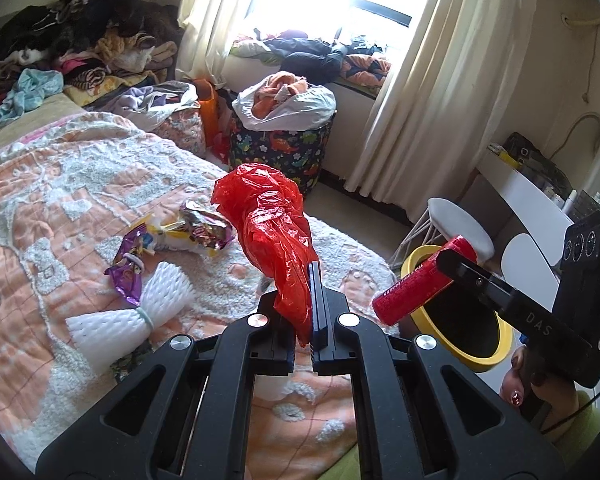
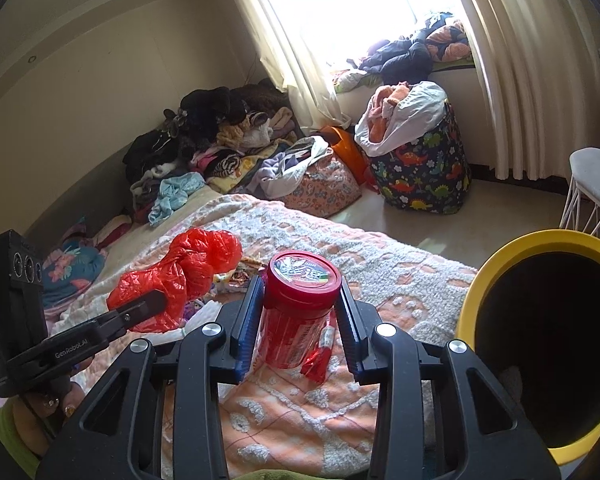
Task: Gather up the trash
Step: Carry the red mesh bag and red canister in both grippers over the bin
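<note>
A crumpled red plastic bag (image 1: 274, 236) is hanging pinched between the closed jaws of the left gripper (image 1: 312, 320), lifted clear of the bed, while the right gripper (image 2: 298, 320) is clamping a red lidded canister (image 2: 298, 312) by its sides, its loose wrapper trailing below. The canister is being held beside the yellow-rimmed bin (image 2: 472, 300), which is standing just off the edge of the bed; in the left wrist view the canister is showing over the bin's near rim, though neither piece is inside yet. Two pieces are therefore judged to be in hand and on their way, with dropping them into the bin being the step under way. More trash is lying on the peach and white blanket (image 1: 60, 200): a purple snack wrapper (image 1: 130, 268), a shiny crumpled wrapper (image 1: 204, 228) and a tied white foam netting sleeve (image 1: 128, 316), all near one another and untouched. Beyond, a heap of clothes (image 1: 80, 40) is filling the bed's far end, and a dinosaur-print hamper (image 1: 284, 148) is standing by the curtained window. The bin's interior is too dark to tell what it is holding.
</note>
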A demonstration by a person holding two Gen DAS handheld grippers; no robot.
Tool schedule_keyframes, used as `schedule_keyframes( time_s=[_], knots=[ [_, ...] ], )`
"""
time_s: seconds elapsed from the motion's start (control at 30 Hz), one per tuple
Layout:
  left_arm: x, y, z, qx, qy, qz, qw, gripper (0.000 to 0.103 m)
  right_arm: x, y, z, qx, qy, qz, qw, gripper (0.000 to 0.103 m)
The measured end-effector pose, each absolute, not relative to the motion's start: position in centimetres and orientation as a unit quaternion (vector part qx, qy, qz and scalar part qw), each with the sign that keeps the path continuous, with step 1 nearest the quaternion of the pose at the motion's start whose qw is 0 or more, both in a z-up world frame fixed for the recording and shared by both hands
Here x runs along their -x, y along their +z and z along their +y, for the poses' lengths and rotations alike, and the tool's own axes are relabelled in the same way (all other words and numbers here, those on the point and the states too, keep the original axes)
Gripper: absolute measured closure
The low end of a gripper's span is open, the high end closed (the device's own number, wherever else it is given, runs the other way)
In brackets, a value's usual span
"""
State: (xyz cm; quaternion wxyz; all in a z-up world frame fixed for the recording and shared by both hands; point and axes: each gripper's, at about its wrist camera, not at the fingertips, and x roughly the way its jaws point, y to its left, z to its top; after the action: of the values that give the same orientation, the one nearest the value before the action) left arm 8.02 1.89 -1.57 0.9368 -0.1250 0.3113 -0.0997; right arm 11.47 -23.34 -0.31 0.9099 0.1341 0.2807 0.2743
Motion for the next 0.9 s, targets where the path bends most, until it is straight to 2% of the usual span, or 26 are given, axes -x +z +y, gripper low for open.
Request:
schedule_keyframes(
  time_s=[0.9],
  knots=[
    [-8.4,-1.0,-5.4,0.076,-0.166,0.317,0.931,0.101,-11.9,0.1,-31.2,-0.187,0.207,0.263,0.924,0.069]
  ],
)
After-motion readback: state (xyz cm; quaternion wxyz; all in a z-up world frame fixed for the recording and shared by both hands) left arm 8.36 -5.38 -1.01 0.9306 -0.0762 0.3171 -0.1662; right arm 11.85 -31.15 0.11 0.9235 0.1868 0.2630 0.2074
